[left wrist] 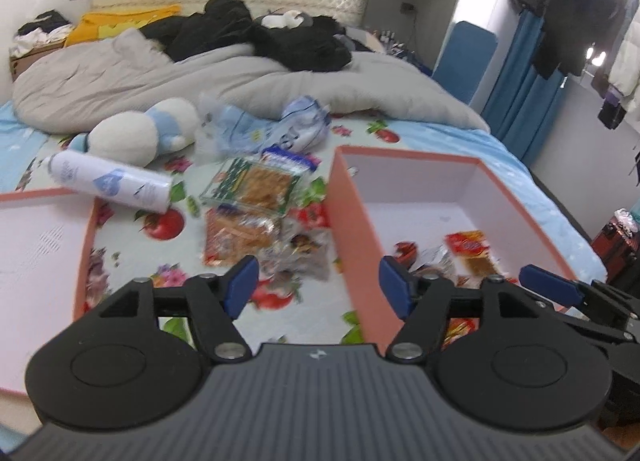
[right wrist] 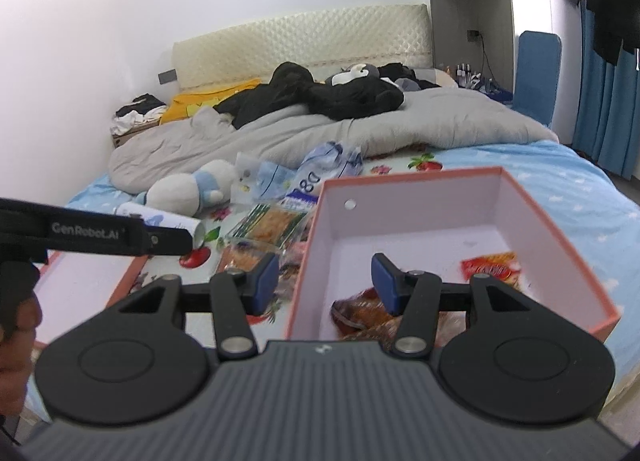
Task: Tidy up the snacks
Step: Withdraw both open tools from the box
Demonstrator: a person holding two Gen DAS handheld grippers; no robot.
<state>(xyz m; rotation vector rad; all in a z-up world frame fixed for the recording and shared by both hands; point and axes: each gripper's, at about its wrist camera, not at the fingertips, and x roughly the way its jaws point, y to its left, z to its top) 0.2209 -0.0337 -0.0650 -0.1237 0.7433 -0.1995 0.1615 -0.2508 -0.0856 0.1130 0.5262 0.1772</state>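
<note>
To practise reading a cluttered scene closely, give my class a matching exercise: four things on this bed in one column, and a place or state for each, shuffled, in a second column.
Things:
1. white spray can
2. pink box
3. plush toy
4. grey duvet

Places or states:
A. bunched up towards the headboard
B. open, snack packets lying inside
C. lying on its side, beside the box lid
D. white and pale blue, lying just in front of the duvet

Pairs: 1-C, 2-B, 3-D, 4-A
</note>
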